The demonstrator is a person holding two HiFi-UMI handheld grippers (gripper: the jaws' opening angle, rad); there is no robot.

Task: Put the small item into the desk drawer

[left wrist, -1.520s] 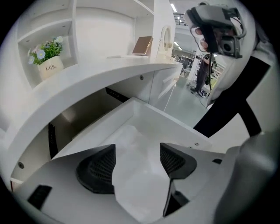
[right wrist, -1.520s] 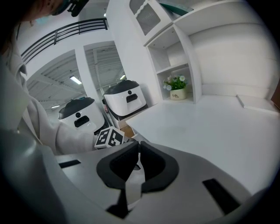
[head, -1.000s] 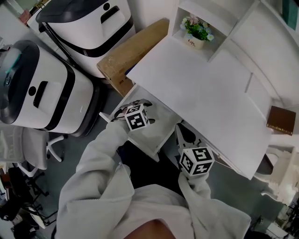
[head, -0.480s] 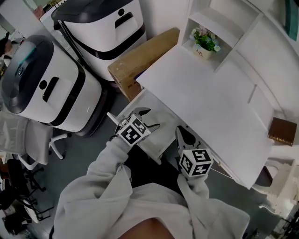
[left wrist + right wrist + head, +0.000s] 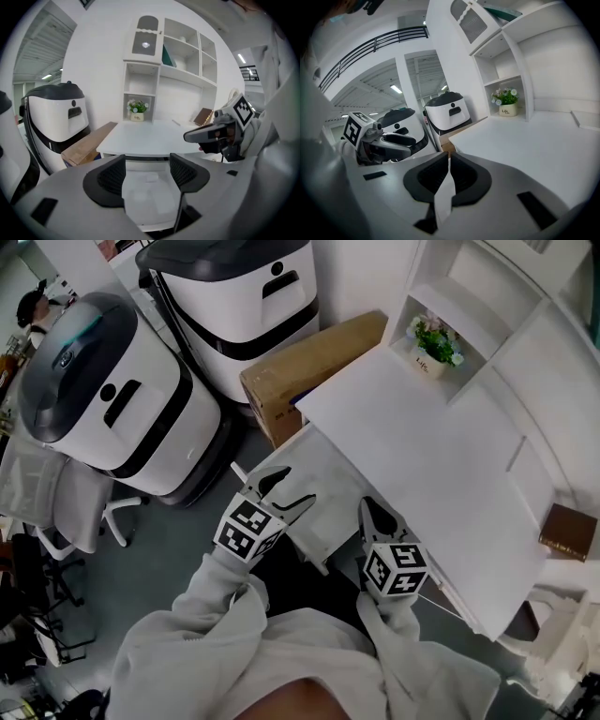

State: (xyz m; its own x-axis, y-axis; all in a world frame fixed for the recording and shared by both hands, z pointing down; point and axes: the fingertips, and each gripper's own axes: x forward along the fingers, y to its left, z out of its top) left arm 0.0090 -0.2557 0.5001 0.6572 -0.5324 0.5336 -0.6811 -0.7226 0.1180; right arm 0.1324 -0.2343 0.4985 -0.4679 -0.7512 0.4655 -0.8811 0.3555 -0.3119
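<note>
**Thin slip pinched, drawer open**

My right gripper [image 5: 449, 161] is clamped on a thin white slip [image 5: 443, 199]. The slip stands edge-on between the jaws, just beside the open drawer [image 5: 330, 504] under the desk [image 5: 412, 446], and is not yet in it. My left gripper [image 5: 146, 169] hangs over the drawer with its jaws apart and nothing between them. I judge the slip light and bendy, and likely to flutter or slide. Pinching its flat faces near one end suits it, and I would let go low inside the drawer.
</note>
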